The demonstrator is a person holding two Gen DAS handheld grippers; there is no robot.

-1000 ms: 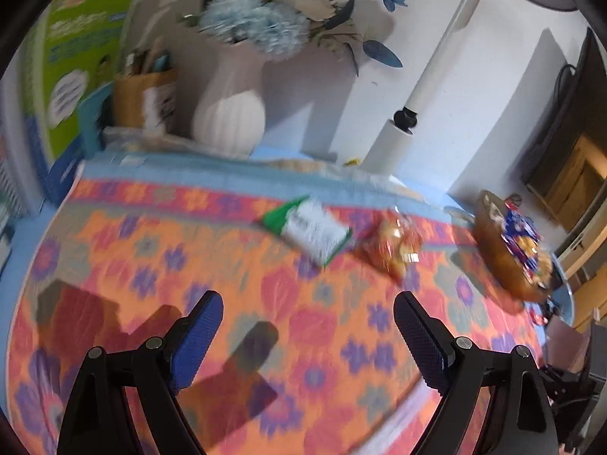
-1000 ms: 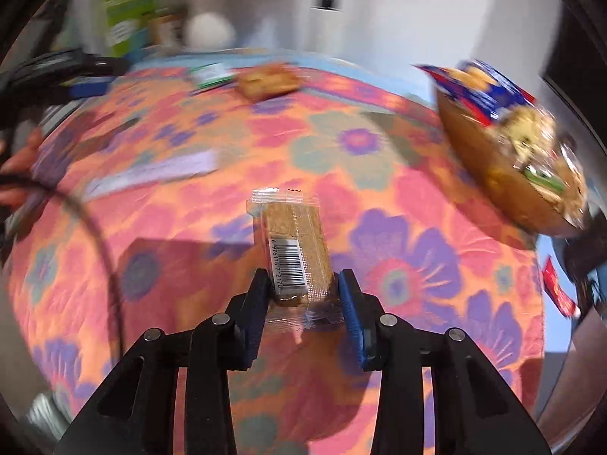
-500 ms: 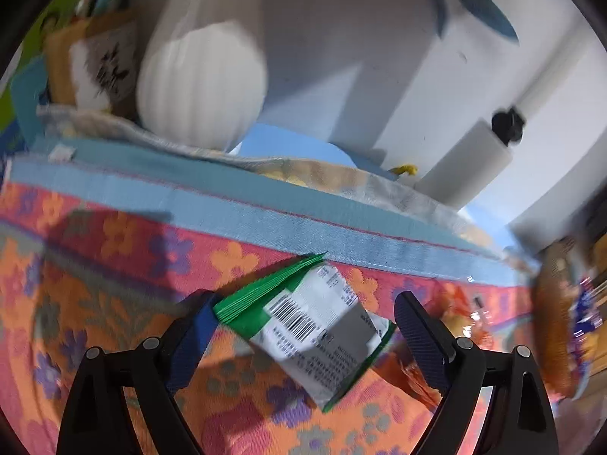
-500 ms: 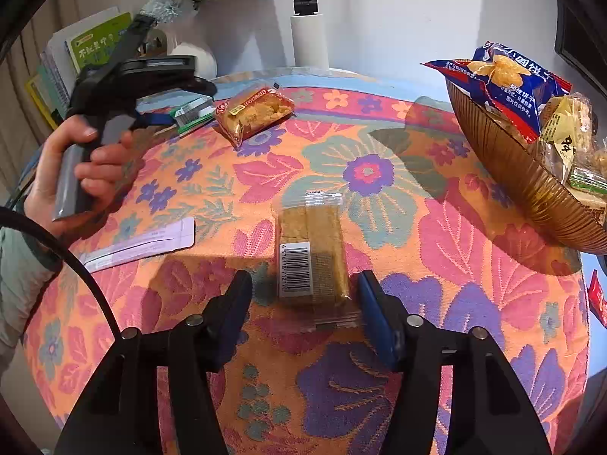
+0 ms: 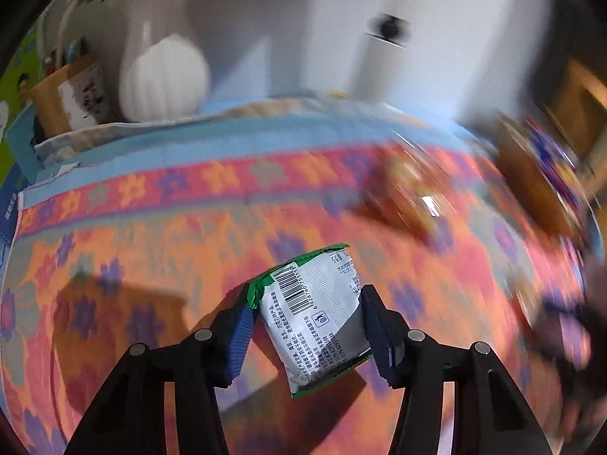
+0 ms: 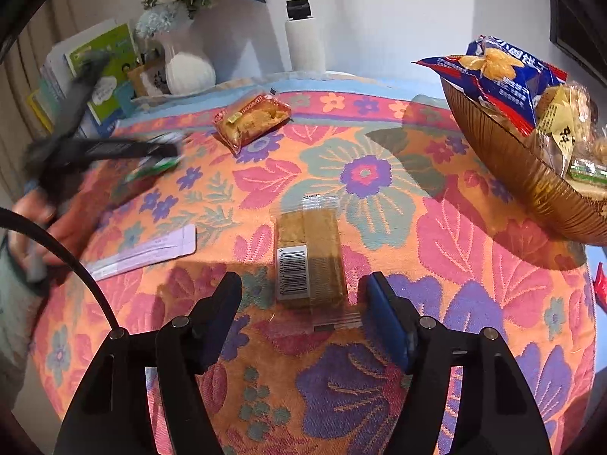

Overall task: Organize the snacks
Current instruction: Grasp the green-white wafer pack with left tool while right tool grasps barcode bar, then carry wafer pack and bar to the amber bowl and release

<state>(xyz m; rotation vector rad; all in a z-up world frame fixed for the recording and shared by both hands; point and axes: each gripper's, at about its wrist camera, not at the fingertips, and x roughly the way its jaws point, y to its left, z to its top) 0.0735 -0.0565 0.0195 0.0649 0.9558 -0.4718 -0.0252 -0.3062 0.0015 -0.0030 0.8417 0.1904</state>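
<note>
The left gripper (image 5: 305,328) has just closed its fingers on the green snack packet (image 5: 316,318), lifted above the worktop (image 5: 151,250), while the right gripper (image 6: 305,299) has opened, leaving the cracker pack (image 6: 309,254) lying flat, so basket (image 6: 504,159) delivery likely comes next

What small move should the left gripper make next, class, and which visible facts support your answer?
Probably carry the green-and-white snack packet toward the brown snack bowl. The left gripper is shut on the packet, which appears lifted off the floral tablecloth. The bowl already holds other snacks, so it looks like the collecting place. The right gripper is open around the brown cake bar, not yet gripping.
</note>
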